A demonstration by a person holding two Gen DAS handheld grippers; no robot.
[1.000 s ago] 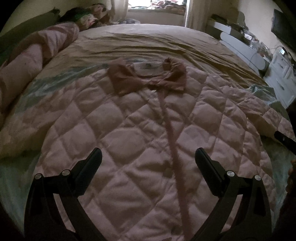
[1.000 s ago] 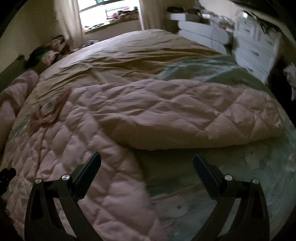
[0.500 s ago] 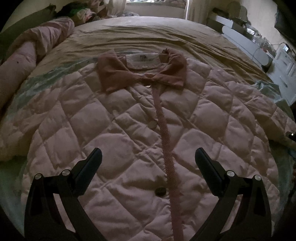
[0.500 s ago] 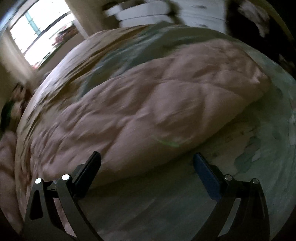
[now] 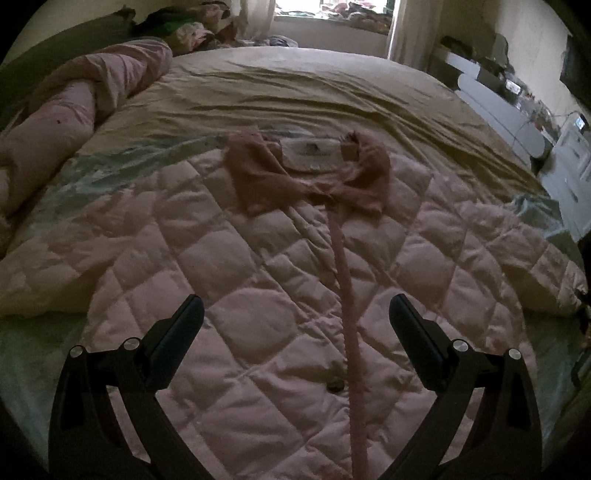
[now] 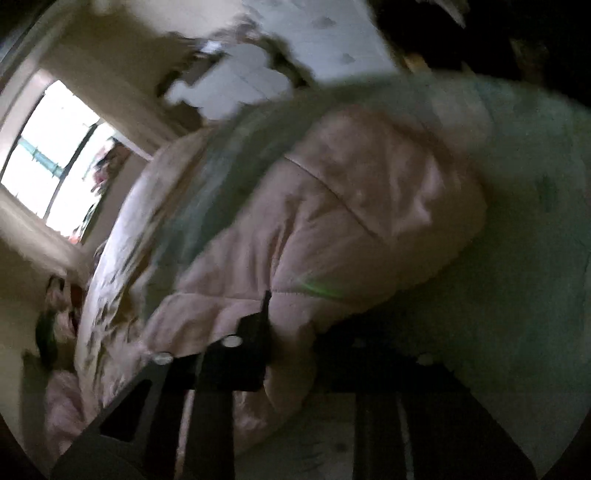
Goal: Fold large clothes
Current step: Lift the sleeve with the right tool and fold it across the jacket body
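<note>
Left wrist view puts you above a wide bed (image 5: 332,85) with a tan sheet, and your left gripper (image 5: 295,314) hangs over it with its two fingers spread wide, nothing between them. Below the fingers lies the quilted pink jacket (image 5: 221,266), spread front-up on the bed with its darker pink collar (image 5: 310,177) at the far end and a white label showing inside the neck. A pink placket strip (image 5: 347,295) runs from the collar down toward you, with a dark snap button (image 5: 335,386) just beside it. Left of the jacket, along the bed's edge, a rolled pink blanket (image 5: 74,118) rests against a dark headboard, and beyond it sits a heap of clothes (image 5: 184,31). Past the far side of the bed you have a bright window (image 5: 332,11) with pale curtains. Right of the bed stand white drawers (image 5: 572,162) and a long white unit cluttered on top.

Right wrist view is tilted and blurred. Your right gripper (image 6: 291,332) has its fingers drawn in on a puffy edge of the jacket's sleeve (image 6: 351,206), with pink fabric bulging between them. The sleeve lies on a pale green patterned part of the bed cover (image 6: 517,295). Beyond the bed you see the window (image 6: 48,155) and white furniture, both smeared.
</note>
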